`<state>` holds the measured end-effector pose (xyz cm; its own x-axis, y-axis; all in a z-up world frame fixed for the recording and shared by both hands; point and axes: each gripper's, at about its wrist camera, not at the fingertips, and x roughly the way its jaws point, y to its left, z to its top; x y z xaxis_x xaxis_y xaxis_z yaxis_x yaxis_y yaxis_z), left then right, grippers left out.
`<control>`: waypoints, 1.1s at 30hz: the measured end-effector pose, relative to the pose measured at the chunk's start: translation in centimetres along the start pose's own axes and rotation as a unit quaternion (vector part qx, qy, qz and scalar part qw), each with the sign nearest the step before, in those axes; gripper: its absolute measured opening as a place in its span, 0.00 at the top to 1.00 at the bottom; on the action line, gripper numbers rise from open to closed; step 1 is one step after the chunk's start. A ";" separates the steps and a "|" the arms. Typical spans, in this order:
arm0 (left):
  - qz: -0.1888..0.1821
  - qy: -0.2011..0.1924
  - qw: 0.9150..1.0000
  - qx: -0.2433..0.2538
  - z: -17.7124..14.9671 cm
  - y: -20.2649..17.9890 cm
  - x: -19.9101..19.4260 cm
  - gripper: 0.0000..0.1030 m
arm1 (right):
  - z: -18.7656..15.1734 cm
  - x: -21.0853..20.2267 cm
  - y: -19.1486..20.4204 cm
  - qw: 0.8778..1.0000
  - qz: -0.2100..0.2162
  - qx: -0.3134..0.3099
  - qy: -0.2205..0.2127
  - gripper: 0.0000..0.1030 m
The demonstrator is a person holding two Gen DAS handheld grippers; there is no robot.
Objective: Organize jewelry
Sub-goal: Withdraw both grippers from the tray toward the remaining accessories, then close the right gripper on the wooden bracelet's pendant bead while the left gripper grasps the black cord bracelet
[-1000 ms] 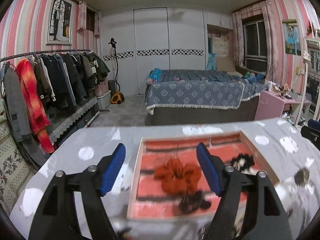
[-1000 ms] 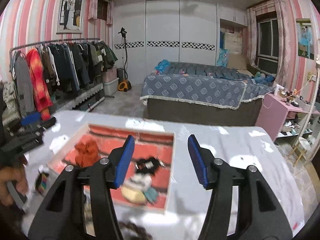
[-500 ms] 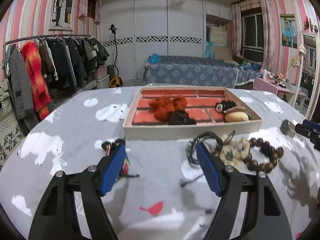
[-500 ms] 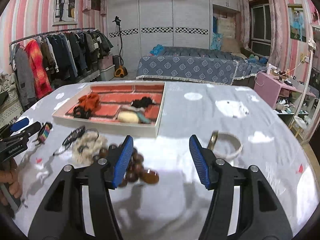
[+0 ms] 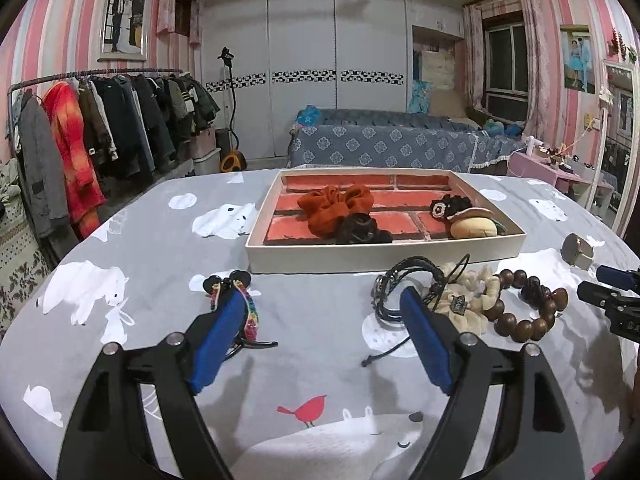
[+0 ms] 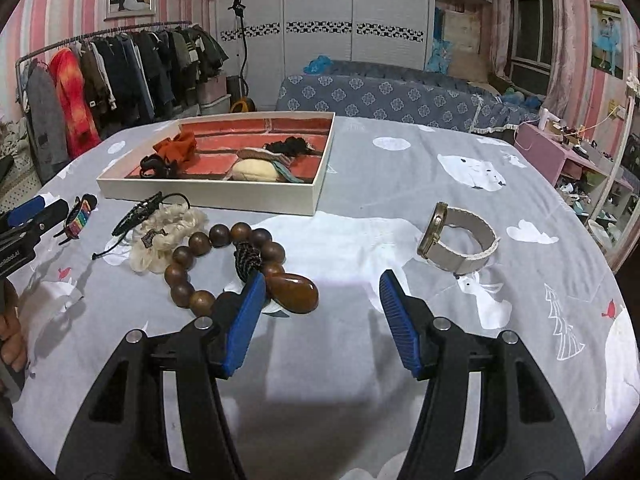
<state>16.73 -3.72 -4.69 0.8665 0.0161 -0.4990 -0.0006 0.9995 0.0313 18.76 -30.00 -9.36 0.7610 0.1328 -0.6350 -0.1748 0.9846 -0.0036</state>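
A white tray (image 5: 384, 260) with a brick-pattern floor holds an orange scrunchie (image 5: 334, 206), a dark hair clip (image 5: 360, 232) and a cream plush piece (image 5: 472, 226). In front of it lie a rainbow hair clip (image 5: 244, 304), black cord bracelets (image 5: 404, 284), a cream scrunchie (image 5: 468, 304) and a brown bead bracelet (image 5: 528, 308). My left gripper (image 5: 322, 304) is open and empty just above the cloth between the clip and the cords. My right gripper (image 6: 322, 286) is open and empty beside the bead bracelet (image 6: 232, 264). A beige-strap watch (image 6: 460, 240) lies to its right.
The table wears a grey cloth with white bears (image 6: 472, 168). Its rounded edge drops off at left and right. Behind stand a clothes rack (image 5: 100, 128), a bed (image 5: 400, 144) and a pink side table (image 5: 560, 172). The right gripper shows at the left wrist view's right edge (image 5: 616, 296).
Both grippers have dropped from above the tray to just over the cloth at the near side of the table. The loose jewelry came into view. Both jaws stayed open.
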 end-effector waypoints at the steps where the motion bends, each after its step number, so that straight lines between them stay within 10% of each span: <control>1: 0.000 0.001 1.000 0.003 0.0 -0.1 0.1 0.23 | 0.0 0.1 0.0 1.000 0.000 0.000 0.003 0.42; 15: -0.033 0.071 0.997 0.015 0.5 -0.6 3.6 0.23 | 0.9 4.3 0.2 0.996 0.011 -0.023 0.082 0.48; 21: -0.048 0.086 0.995 0.023 1.1 -1.4 5.3 0.23 | 1.1 5.5 0.4 0.993 0.055 -0.035 0.101 0.78; 33: -0.106 0.084 0.990 0.038 1.3 -2.8 5.5 0.24 | 1.0 4.5 -0.3 0.995 0.067 -0.014 0.078 0.86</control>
<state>22.11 -6.44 -6.40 0.7473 -0.1824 -0.6389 0.2153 0.9762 -0.0269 22.86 -29.62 -11.38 0.6239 0.2414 -0.7433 -0.2867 0.9555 0.0696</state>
